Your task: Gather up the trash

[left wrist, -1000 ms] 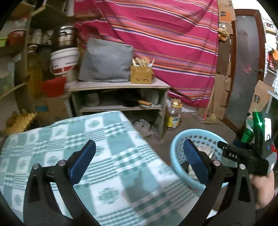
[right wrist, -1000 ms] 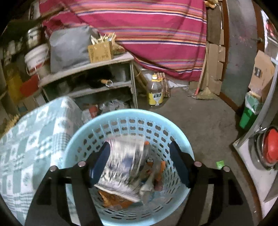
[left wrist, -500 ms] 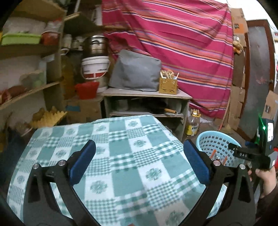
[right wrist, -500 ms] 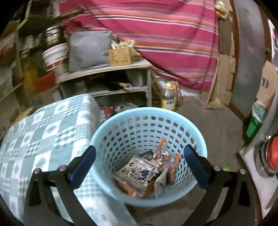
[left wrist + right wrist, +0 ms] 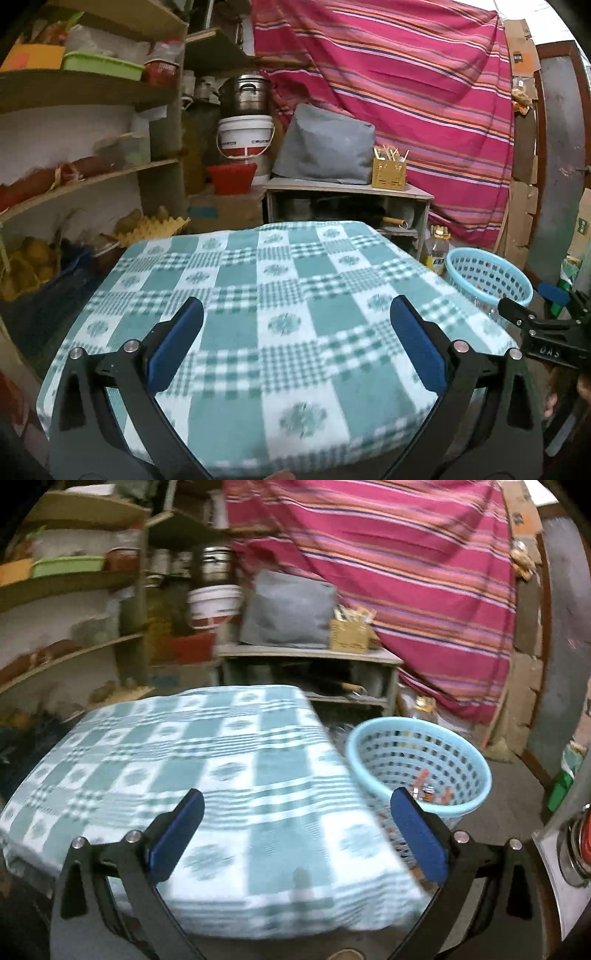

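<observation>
A light blue plastic basket stands on the floor to the right of a table with a green-and-white checked cloth. Wrappers and orange trash lie in its bottom. The basket also shows in the left wrist view, beyond the table's right corner. My left gripper is open and empty above the cloth. My right gripper is open and empty, over the table's near right edge, with the basket ahead to the right. The right gripper also shows at the right edge of the left wrist view.
A low wooden shelf unit with a grey bag and a yellow box stands behind the table. Wall shelves with clutter fill the left. A white bucket, a bottle on the floor and a striped red curtain stand behind.
Both grippers have pulled back and up from the basket. The paper wrapper that was between the right fingers now lies in the basket. The views now face the table.
</observation>
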Demonstrator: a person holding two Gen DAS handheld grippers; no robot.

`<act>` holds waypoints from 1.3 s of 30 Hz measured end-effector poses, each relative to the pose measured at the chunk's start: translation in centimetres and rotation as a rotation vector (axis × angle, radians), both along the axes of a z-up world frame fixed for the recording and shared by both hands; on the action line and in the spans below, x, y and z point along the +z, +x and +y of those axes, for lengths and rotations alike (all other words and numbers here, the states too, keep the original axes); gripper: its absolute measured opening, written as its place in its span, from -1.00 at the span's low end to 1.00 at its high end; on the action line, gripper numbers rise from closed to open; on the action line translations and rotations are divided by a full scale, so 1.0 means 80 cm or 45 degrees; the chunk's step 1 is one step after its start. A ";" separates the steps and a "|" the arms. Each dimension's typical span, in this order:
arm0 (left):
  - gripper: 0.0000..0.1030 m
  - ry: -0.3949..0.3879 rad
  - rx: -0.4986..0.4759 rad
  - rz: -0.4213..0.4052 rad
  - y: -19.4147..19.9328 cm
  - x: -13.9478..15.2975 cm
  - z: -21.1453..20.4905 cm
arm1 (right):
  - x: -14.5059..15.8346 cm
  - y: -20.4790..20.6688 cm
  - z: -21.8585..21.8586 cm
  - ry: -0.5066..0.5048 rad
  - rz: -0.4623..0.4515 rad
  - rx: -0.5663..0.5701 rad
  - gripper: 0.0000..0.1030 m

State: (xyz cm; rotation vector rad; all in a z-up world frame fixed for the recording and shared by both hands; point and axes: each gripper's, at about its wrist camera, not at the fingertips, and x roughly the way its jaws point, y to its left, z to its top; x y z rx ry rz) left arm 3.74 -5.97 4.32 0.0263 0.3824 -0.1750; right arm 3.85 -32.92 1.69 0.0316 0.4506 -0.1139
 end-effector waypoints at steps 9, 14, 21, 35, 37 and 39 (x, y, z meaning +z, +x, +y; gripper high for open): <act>0.90 0.026 0.140 0.013 -0.043 -0.048 0.041 | -0.019 -0.040 0.082 -0.049 0.005 0.064 0.91; 0.90 0.026 0.162 0.039 -0.046 -0.064 0.052 | -0.021 -0.055 0.099 -0.052 -0.029 0.064 0.91; 0.90 0.039 0.159 0.001 -0.050 -0.061 0.048 | -0.017 -0.060 0.098 0.001 -0.061 0.068 0.91; 0.90 0.016 0.155 0.011 -0.048 -0.056 0.055 | -0.016 -0.061 0.103 -0.010 -0.096 0.068 0.91; 0.90 0.023 0.161 0.003 -0.048 -0.056 0.056 | -0.015 -0.062 0.104 -0.023 -0.108 0.069 0.91; 0.90 0.029 0.168 0.001 -0.048 -0.055 0.056 | -0.014 -0.063 0.105 -0.027 -0.113 0.073 0.91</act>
